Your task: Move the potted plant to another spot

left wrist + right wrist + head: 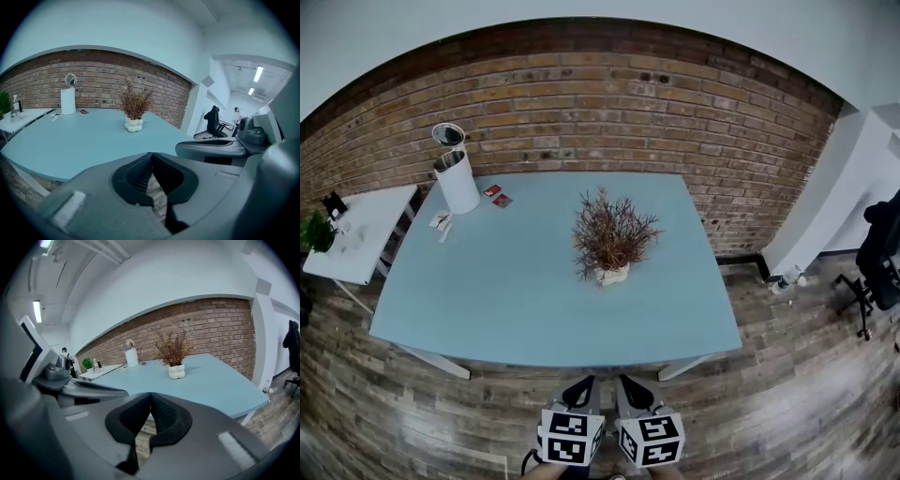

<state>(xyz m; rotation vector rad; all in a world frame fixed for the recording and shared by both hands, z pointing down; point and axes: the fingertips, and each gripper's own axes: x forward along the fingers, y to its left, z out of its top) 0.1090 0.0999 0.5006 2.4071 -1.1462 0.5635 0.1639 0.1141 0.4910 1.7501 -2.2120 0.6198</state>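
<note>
Stage: I judge the task not yet begun; nothing has been gripped or lifted.
Potted plant: it stands upright on the blue table, well ahead of both my grippers and roughly on the line that runs out between them.
Left gripper: clenched, its pads meeting with nothing between them, short of the table's near edge and over the floor.
Right gripper: clenched and empty too, just beside the left one.
Done so far: nothing that I can see; the plant is untouched.
Left to do: reach the pot, let the jaws apart, grasp it, carry it and set it down elsewhere.
Room for it: bare tabletop ahead and left of the grippers, short of the white canister.
</note>
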